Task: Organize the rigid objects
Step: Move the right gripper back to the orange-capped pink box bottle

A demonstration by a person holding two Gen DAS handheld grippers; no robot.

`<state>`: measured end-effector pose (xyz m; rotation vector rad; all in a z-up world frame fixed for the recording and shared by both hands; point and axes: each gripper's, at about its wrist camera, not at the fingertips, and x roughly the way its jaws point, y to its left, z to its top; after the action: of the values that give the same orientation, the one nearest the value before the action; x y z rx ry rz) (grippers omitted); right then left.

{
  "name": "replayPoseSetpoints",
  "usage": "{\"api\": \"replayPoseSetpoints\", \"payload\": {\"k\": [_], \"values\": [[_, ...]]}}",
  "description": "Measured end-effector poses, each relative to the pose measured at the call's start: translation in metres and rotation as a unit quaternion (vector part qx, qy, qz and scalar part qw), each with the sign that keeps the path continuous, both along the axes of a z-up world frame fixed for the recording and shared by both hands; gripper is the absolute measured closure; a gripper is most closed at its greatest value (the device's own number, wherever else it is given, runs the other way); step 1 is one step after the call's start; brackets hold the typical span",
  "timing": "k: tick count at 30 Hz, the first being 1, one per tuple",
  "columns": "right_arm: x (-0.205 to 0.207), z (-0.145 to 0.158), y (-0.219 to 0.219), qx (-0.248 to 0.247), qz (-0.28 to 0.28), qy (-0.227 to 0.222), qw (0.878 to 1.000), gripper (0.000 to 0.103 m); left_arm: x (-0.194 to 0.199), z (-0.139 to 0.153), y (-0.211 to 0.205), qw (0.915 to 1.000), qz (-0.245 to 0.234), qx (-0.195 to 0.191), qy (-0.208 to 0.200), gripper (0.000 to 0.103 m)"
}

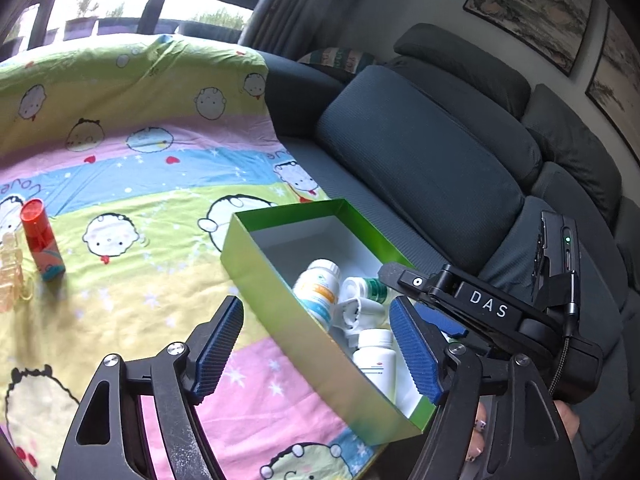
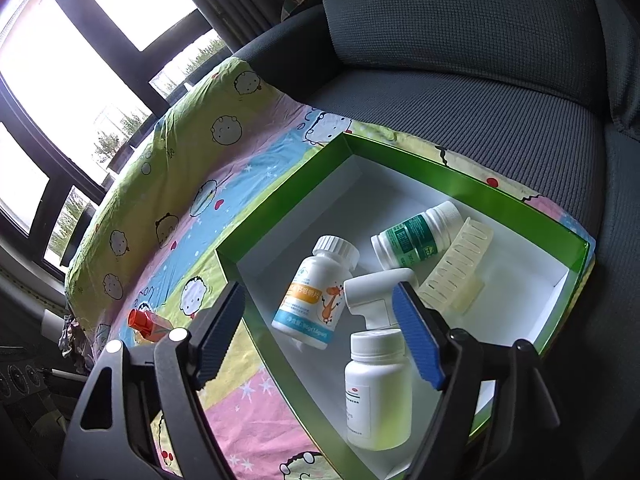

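Living room by a bright window

We see a dark grey sofa (image 1: 420, 168) under a cartoon-print sheet (image 1: 132, 160), framed landscape paintings (image 1: 532, 12) on the pale wall, and dark-framed windows (image 2: 52, 92) letting in daylight.

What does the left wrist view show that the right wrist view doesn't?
Only the left wrist view shows the clear amber item lying beside the red bottle, and the right gripper over the green box. Only the right wrist view shows the pale comb-like clip in the box. Both show the green box holding three white bottles and a white spray head, and the red bottle out on the cartoon sheet. Both grippers are open and empty.
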<state>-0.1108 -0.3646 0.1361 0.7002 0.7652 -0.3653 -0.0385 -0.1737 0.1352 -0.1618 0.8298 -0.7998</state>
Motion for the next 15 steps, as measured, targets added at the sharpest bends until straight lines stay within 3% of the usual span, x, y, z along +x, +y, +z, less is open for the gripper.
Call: {"api": "replayPoseSetpoints", "payload": {"k": [2,7,12,15], "values": [[0.002,0.0,0.003,-0.004,0.0,0.0,1.0,0.018,0.003,0.001,0.013,0.9999,0.015,0.005,0.0,0.025],[0.005,0.002,0.008,-0.012,0.002,0.002,1.0,0.018,0.012,0.0,0.056,0.9971,0.071,0.026,-0.007,0.024],[0.009,0.002,0.014,-0.018,0.008,0.003,1.0,0.017,0.02,-0.012,0.107,0.9931,0.116,0.007,0.006,0.021],[0.012,0.004,0.02,-0.029,0.012,0.003,1.0,0.015,0.024,-0.023,0.133,0.9856,0.169,0.007,0.012,0.021]]}}
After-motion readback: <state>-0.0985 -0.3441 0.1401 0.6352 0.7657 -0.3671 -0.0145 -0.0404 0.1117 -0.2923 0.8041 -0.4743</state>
